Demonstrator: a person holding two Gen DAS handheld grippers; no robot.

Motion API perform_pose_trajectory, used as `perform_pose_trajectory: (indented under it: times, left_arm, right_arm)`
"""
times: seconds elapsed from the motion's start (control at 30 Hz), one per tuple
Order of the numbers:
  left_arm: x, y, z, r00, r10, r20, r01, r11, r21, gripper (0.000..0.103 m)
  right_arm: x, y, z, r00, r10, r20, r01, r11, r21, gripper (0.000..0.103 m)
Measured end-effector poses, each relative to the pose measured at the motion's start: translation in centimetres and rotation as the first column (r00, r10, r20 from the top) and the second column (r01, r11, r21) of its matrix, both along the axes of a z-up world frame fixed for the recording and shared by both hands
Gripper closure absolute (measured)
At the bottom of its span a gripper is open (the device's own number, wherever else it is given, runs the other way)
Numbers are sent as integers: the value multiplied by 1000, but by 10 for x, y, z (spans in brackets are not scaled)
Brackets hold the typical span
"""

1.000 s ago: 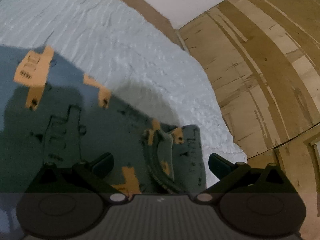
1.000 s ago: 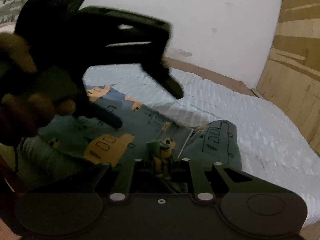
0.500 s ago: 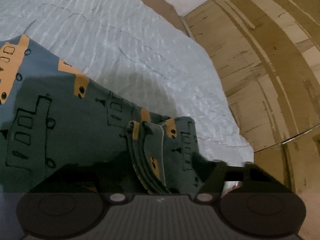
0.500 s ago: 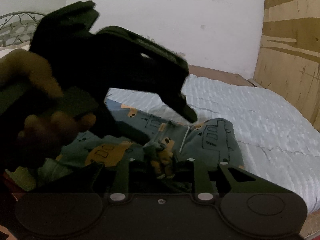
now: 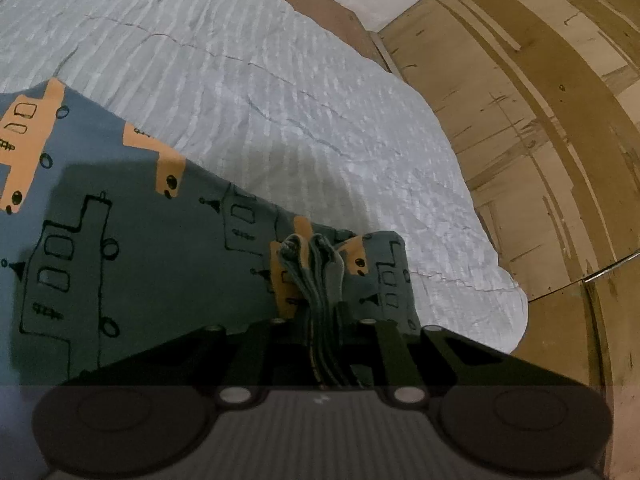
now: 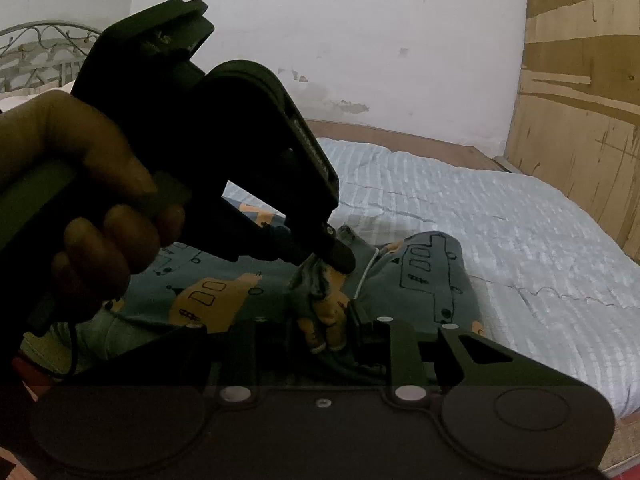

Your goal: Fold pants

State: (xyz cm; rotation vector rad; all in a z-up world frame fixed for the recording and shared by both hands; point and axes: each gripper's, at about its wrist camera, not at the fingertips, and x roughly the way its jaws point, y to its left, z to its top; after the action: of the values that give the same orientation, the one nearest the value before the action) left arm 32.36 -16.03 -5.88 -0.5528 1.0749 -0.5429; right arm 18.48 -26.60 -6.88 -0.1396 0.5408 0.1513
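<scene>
1. Pants (image 5: 132, 264), blue-grey with orange and outlined vehicle prints, lie spread on the pale ribbed bedspread (image 5: 320, 112); one bunched end sits near the bedspread's corner beside the plywood wall (image 5: 540, 80).
2. My left gripper (image 5: 320, 320) is closed on that bunched end: several stacked fabric edges rise between its fingers, so I judge it grips all layers at once, which keeps them aligned for a fold.
3. My right gripper (image 6: 332, 336) is also closed, pinching a gathered wad of the same pants (image 6: 424, 280), orange patches showing between its fingers.
4. In the right wrist view my left gripper (image 6: 340, 258) comes in from above, its tip touching the cloth just beyond my right fingertips, and my left hand (image 6: 80, 200) wraps its handle. The two grips sit close together on the same bunch, probably so I can lift or carry that end as one piece.
5. A thin white cord (image 6: 366, 276) runs through the fabric beside the pinch; whether it is a drawstring, I cannot tell.
6. Compared with one second ago, my left fingers stood wide apart above the cloth; half a second ago they were lower, straddling the bunch; now they are clamped on it. My right grip looks unchanged throughout.
</scene>
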Motion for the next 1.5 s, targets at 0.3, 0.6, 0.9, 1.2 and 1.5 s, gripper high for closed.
perform_pose_trajectory:
  times: [0.3, 0.6, 0.9, 1.2, 1.5]
  left_arm:
    - [-12, 8, 21, 995, 2, 95, 0, 1000, -18, 93]
    - [-22, 50, 66, 984, 38, 171, -45, 998, 37, 93]
    - [-26, 103, 79, 980, 91, 178, -117, 983, 140, 93]
    - [-21, 133, 44, 985, 125, 120, -147, 971, 191, 93]
    - [-24, 147, 16, 985, 153, 81, -165, 969, 182, 85]
  right_arm:
    - [-5, 2, 10, 999, 9, 39, -9, 1000, -4, 87]
    - [-1, 22, 40, 987, 138, 82, -143, 988, 60, 87]
    - [10, 64, 45, 950, 307, 65, -312, 945, 99, 87]
    - [20, 108, 21, 922, 387, -5, -387, 922, -16, 87]
    - [15, 111, 8, 915, 403, -23, -404, 915, -16, 56]
